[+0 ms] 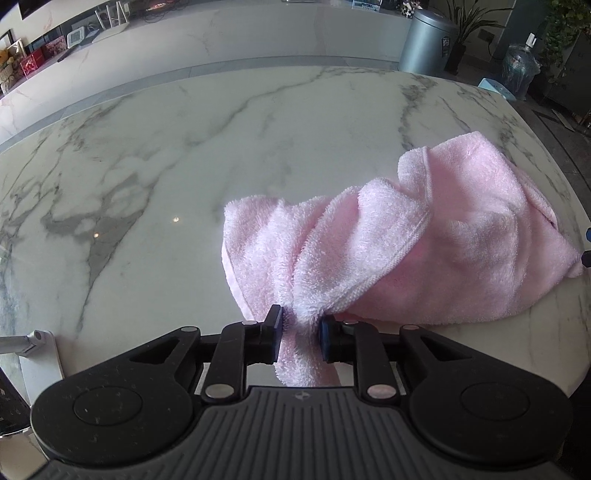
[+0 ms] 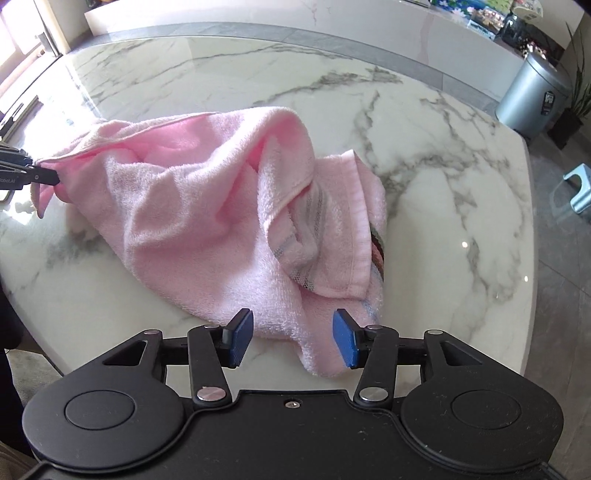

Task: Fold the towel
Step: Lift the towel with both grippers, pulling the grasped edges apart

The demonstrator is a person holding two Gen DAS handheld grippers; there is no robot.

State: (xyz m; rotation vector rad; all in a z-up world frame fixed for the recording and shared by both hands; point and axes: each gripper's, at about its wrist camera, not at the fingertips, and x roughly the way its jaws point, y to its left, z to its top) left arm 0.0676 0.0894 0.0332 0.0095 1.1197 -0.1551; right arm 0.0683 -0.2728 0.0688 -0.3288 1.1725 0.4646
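A pink towel [image 1: 424, 236] lies crumpled on the white marble table [image 1: 147, 166]. My left gripper [image 1: 300, 332] is shut on a bunched corner of the towel at its near left end. In the right wrist view the towel [image 2: 207, 206] spreads across the table [image 2: 443, 184], with a striped band showing in its folds on the right. My right gripper [image 2: 293, 341] is open, its blue pads either side of the towel's near corner, which lies between them ungripped. The left gripper [image 2: 44, 177] shows at the left edge, pinching the towel's far corner.
A grey round bin [image 1: 428, 40] stands on the floor beyond the table, with potted plants beside it. A small light blue stool [image 2: 580, 188] is on the floor to the right. A long white counter [image 1: 221, 33] runs behind the table. The table edge curves close on the right.
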